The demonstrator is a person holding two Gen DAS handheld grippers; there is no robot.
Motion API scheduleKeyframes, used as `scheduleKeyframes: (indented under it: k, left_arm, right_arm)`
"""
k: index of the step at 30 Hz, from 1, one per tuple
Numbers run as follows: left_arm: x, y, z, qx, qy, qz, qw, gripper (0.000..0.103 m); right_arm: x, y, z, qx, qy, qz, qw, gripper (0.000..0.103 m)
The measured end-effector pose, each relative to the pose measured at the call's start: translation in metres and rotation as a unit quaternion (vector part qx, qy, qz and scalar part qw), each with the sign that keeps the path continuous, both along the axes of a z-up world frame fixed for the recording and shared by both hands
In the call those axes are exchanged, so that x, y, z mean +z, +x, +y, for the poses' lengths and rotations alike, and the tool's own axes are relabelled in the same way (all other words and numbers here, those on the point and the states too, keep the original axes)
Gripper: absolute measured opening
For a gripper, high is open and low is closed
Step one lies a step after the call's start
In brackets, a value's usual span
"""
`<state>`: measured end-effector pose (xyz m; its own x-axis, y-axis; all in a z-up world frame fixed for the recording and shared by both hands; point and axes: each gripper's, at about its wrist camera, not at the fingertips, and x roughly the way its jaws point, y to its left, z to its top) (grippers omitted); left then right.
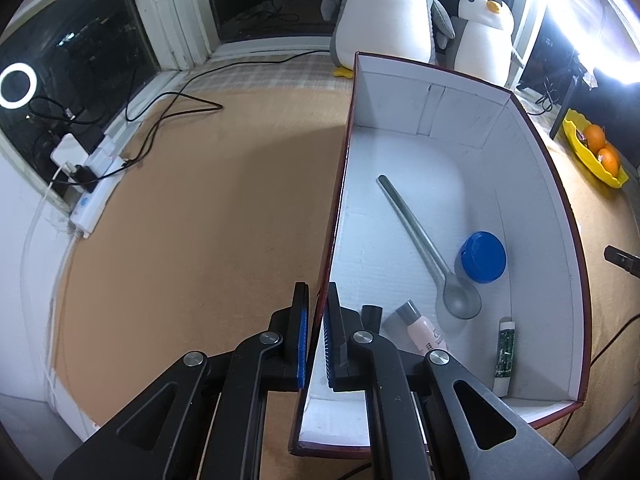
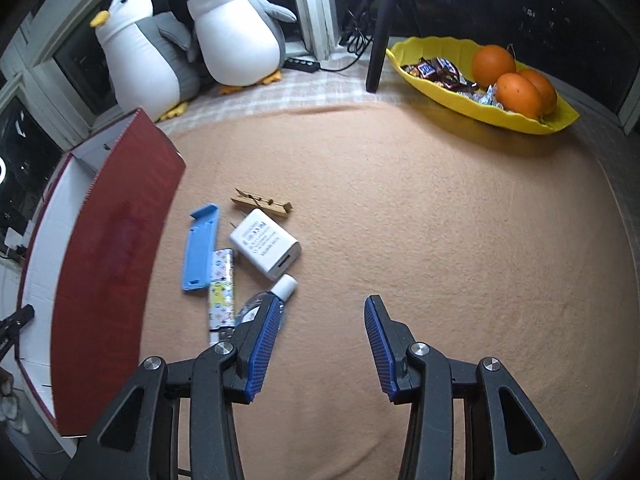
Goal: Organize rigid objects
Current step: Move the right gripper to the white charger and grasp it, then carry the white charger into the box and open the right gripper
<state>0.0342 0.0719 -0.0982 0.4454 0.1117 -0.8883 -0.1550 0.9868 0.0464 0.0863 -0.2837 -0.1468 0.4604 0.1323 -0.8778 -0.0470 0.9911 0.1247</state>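
My left gripper (image 1: 318,340) is shut on the left wall of the red box (image 1: 338,216), one finger on each side. Inside the white box lie a grey spoon (image 1: 424,248), a blue lid (image 1: 482,256), a pink tube (image 1: 424,330), a green-white stick (image 1: 505,356) and a small black item (image 1: 371,316). My right gripper (image 2: 320,340) is open and empty above the tan cloth. Left of it lie a white charger (image 2: 266,249), a wooden clothespin (image 2: 262,202), a blue holder (image 2: 201,247), a patterned lighter (image 2: 221,292) and a small clear bottle (image 2: 272,298), partly hidden by my left finger.
The red box wall (image 2: 116,248) stands left of the loose items. A yellow tray (image 2: 480,112) with oranges and candy is at the back right. Two plush penguins (image 2: 236,28) sit at the back. A power strip (image 1: 96,196) and cables lie at the far left.
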Motion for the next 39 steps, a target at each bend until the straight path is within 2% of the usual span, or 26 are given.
scheduleKeyframes:
  k: [7,14,24,33,39]
  left_arm:
    - [-0.001,0.004,0.000,0.006,0.006,0.005,0.9999,0.006]
    - [-0.001,0.003,-0.001,0.015,0.006,0.005,0.9999,0.006]
    - [-0.001,0.004,-0.002,0.015,0.010,0.006,0.9998,0.007]
    - [-0.001,0.005,-0.003,0.014,0.007,0.005,0.9999,0.006]
    - [-0.001,0.002,-0.002,0.014,-0.003,-0.003,0.9999,0.006]
  right_arm:
    - [-0.012,0.027,0.013,0.044,-0.002,0.014,0.999,0.040]
    - [-0.022,0.050,0.042,0.108,-0.051,0.020,0.993,0.041]
    - [-0.032,0.068,0.061,0.145,-0.093,0.030,0.985,0.041]
    - [-0.033,0.063,0.054,0.121,-0.069,0.031,0.990,0.038]
    - [-0.008,0.042,0.050,0.098,-0.050,0.007,0.994,0.033]
